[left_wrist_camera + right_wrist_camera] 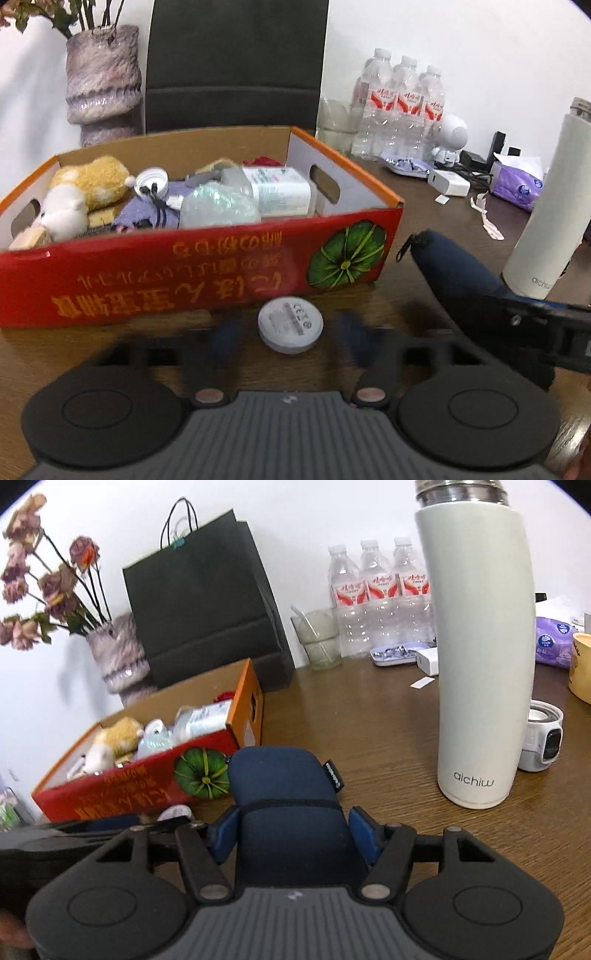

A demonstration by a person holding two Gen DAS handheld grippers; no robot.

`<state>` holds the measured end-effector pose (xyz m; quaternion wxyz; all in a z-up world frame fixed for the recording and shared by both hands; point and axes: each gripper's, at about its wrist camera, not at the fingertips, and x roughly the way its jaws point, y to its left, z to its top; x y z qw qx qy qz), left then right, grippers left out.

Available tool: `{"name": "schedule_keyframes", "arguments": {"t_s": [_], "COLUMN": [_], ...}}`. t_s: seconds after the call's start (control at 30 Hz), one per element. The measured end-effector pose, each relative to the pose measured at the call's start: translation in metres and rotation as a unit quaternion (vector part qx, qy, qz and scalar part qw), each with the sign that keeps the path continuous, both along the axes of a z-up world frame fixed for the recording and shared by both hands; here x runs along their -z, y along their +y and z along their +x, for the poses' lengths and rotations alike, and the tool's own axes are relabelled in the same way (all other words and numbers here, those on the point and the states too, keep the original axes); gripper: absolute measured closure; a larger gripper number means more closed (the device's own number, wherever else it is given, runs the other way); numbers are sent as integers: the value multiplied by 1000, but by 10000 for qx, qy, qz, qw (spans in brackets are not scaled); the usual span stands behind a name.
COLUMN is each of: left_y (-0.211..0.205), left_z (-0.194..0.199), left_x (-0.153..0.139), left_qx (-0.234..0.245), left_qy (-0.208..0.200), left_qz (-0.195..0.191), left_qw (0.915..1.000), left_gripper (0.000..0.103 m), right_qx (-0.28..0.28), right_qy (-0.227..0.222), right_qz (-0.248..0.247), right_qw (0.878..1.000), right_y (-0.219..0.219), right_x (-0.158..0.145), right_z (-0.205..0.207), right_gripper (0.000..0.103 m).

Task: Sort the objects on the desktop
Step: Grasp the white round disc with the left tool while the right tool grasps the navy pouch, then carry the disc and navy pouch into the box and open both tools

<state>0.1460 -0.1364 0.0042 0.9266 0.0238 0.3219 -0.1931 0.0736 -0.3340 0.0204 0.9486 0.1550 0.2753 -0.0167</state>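
A red cardboard box (207,269) full of small items, among them a plush toy (85,184), stands on the brown table; it also shows in the right wrist view (122,786). A white round disc (290,325) lies on the table just in front of the box. My left gripper (290,336) is open, its blurred fingers on either side of the disc. My right gripper (295,827) is shut on a navy blue pouch (288,794) and holds it above the table beside the box's right corner. The pouch also shows in the left wrist view (454,266).
A tall white flask (480,657) stands to the right of the pouch, its lid (543,738) behind it. Water bottles (380,594), a glass (319,638), a purple tissue pack (554,642), a black bag (207,602) and a vase (118,657) line the back.
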Motion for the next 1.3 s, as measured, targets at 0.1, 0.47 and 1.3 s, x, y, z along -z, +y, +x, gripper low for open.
{"name": "schedule_keyframes", "arguments": {"t_s": [0.1, 0.47, 1.3], "left_y": [8, 105, 126], "left_z": [-12, -46, 122], "left_x": [-3, -99, -48], "left_qx": [-23, -449, -608], "left_qy": [26, -771, 790], "left_qz": [-79, -599, 191], "left_qw": [10000, 9942, 9948], "left_gripper": [63, 63, 62], "right_qx": [-56, -1005, -1244], "right_qy": [-88, -51, 1940], "right_qz": [-32, -739, -2262], "right_qw": [9999, 9922, 9464], "right_y": [4, 45, 148], "right_x": [-1, -98, -49], "right_z": [0, 19, 216], "right_gripper": [40, 41, 40]}}
